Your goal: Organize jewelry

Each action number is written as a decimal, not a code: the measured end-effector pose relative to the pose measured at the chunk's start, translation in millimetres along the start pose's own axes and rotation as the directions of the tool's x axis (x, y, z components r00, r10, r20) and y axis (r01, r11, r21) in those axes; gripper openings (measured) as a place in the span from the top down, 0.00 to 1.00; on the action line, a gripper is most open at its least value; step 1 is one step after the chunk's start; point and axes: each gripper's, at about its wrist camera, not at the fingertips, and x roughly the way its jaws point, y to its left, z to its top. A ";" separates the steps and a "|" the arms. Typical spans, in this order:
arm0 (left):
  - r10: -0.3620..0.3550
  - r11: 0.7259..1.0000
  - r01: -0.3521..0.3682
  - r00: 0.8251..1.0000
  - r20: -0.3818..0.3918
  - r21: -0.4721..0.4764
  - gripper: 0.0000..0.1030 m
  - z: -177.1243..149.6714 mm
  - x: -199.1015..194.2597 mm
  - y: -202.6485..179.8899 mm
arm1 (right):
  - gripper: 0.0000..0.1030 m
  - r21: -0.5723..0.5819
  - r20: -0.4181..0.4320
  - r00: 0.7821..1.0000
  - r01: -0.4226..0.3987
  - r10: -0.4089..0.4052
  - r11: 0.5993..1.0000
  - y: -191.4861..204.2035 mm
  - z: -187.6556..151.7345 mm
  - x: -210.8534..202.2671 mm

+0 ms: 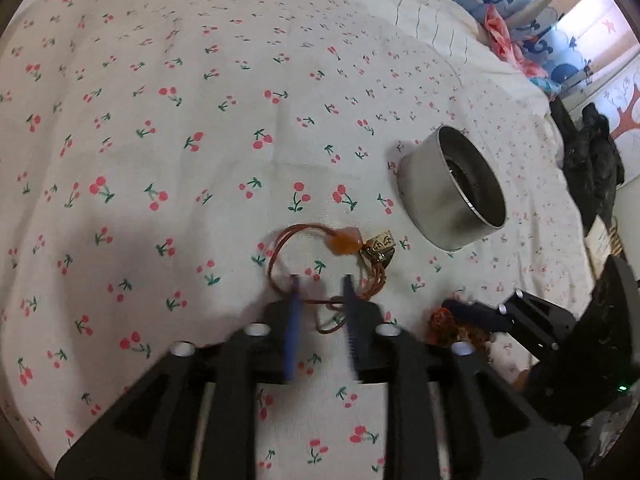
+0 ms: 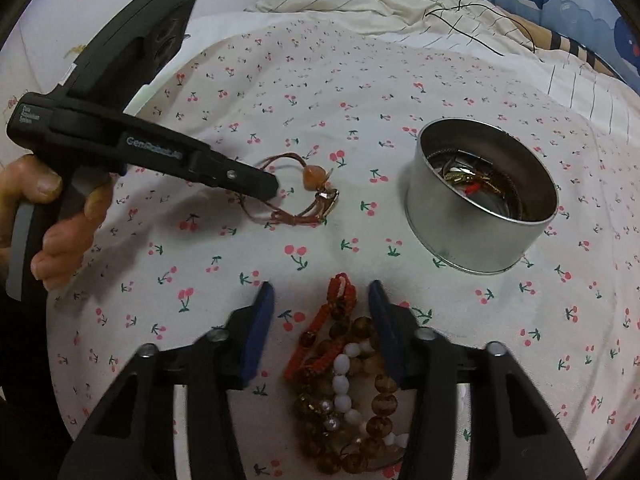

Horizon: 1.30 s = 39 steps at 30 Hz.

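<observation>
On the cherry-print bedsheet (image 2: 248,80), the left tool (image 1: 320,284) hovers with its jaws parted around the near side of a brown cord bracelet (image 2: 298,194) with an orange bead, gripping nothing. To its right, the right tool (image 2: 322,294) stands wide open over a heap of beaded bracelets (image 2: 344,384), empty. Farther right sits a round metal tin (image 2: 452,232) holding jewelry.

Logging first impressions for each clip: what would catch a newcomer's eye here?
The round metal tin, already holding jewelry, stands on the cherry-print sheet. Left of it, the open left gripper reaches a brown cord bracelet. Nearer, a heap of beaded bracelets lies between the open right gripper fingers.
</observation>
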 end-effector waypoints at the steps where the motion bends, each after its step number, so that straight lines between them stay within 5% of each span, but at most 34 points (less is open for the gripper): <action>1: 0.017 1.000 -0.017 1.000 -0.002 0.013 0.66 1.0 4.2 -3.1 | 0.87 -0.002 -0.002 1.000 -0.001 0.001 1.000 -1.0 -1.0 -0.1; 6: 0.048 0.998 -0.047 0.999 -0.011 0.045 0.65 -3.0 16.3 -13.4 | 0.94 0.058 0.061 0.996 -0.070 0.067 0.996 -13.4 2.8 -19.4; 8: 0.022 0.998 -0.021 0.999 -0.023 0.059 0.91 -2.8 18.8 -19.4 | 0.94 0.114 0.110 0.989 -0.114 0.101 0.987 -27.0 5.6 -33.2; 10: 0.007 0.997 -0.005 1.000 -0.027 0.083 0.99 -2.8 21.3 -29.3 | 0.94 0.164 0.150 0.981 -0.147 0.122 0.975 -40.1 7.5 -43.6; 17: -0.127 0.980 0.132 0.991 -0.046 0.151 0.99 -3.8 20.6 -63.3 | 0.94 0.281 0.228 0.966 -0.188 0.125 0.941 -77.5 6.8 -69.3; 25: -0.178 0.962 0.177 0.984 -0.011 0.206 0.99 -1.5 4.5 -82.7 | 0.94 0.304 0.246 0.963 -0.182 0.108 0.935 -84.3 0.1 -83.5; 30: -0.083 0.967 0.081 0.997 -0.004 0.242 0.99 -1.3 4.4 -82.4 | 0.94 0.325 0.207 0.976 -0.132 0.066 0.936 -91.7 -2.1 -82.1; 36: 0.036 0.949 0.005 0.992 -0.124 0.314 0.93 -11.3 20.8 -72.3 | 0.94 0.349 0.053 0.998 0.002 -0.022 0.937 -102.1 -13.9 -59.2; 37: 0.033 0.946 0.009 0.992 -0.125 0.324 0.89 -12.1 17.9 -72.2 | 0.92 0.358 0.039 0.999 0.015 -0.031 0.933 -103.7 -15.6 -57.1; 39: 0.048 0.936 -0.008 0.993 -0.106 0.351 0.74 -13.3 9.3 -72.2 | 0.60 0.369 0.034 0.998 0.030 -0.045 0.929 -105.2 -17.1 -57.0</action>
